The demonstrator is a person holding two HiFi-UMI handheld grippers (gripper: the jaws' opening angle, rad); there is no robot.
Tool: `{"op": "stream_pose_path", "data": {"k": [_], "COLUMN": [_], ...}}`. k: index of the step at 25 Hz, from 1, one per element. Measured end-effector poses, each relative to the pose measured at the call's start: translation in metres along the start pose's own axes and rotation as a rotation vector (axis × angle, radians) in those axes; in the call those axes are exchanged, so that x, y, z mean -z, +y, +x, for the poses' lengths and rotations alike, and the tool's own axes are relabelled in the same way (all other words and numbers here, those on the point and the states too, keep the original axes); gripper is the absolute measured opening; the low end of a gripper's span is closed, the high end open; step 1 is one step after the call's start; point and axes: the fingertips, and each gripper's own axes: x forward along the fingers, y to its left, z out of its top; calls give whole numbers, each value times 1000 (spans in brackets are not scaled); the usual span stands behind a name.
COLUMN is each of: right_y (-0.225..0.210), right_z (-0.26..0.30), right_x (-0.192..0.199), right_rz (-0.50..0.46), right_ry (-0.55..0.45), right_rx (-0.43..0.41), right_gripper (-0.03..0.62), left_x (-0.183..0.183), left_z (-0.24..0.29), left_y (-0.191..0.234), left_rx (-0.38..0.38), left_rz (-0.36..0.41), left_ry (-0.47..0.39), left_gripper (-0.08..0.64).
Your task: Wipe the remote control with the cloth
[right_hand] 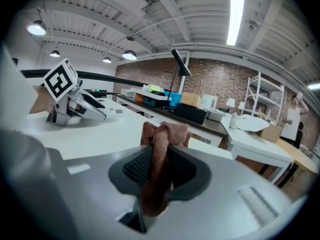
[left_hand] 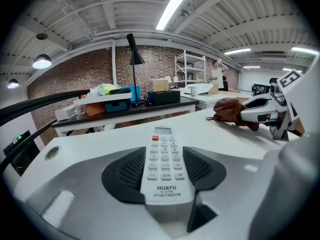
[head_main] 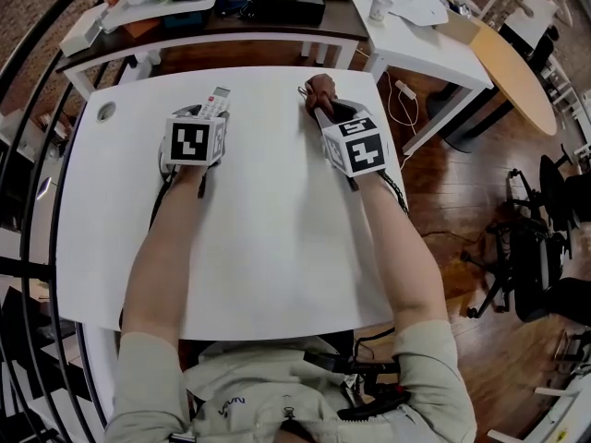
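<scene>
Worktop [head_main: 259, 275]: white, bare in front of the person. Both tools sit near its far edge, well apart from each other.

Left hand-held gripper [head_main: 198, 112]: jaws part-way closed, pads pressed on both long sides of the remote [left_hand: 165, 166]. Lower end clamped, button face up, top end sticking out forward past the jaws. Cannot tell whether the remote's tip rests on the worktop or hangs just above it.

Right hand-held gripper [head_main: 325, 111]: jaws nearly together, pinching a bunched brown cloth [right_hand: 159, 154]. A wad pokes out beyond the pads, low over the worktop.

Step in hand (my reading): both items gripped, wipe not yet begun. Cloth and remote are apart, no contact.

Next move calls for: bring the cloth wad across to the remote's button face and stroke along its length, with the left grip firm so the remote does not pivot. Only the part forward of the jaws is reachable; the clamped end would need a regrip. Light pressure, since the bunch is small and could slip from the pinch
</scene>
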Motion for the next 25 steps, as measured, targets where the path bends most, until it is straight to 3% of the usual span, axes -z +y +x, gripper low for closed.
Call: {"op": "stream_pose_path", "data": {"k": [8,17,25], "right_y": [4,6,1], "right_z": [6,7,-1], "right_x": [14,17,12], "right_rz": [7,41,53], "right_ry": [102,109,68], "right_rx": [-40,-77,-40], "right_gripper": [84,150,184], "left_x": [10,10,8], "left_z": [11,13,6], "left_y": [-4,-3,2], "left_rx": [14,10,-20], "left_rz": [62,64,61], "left_ry": [109,105,80], "left_gripper": [242,244,279]}}
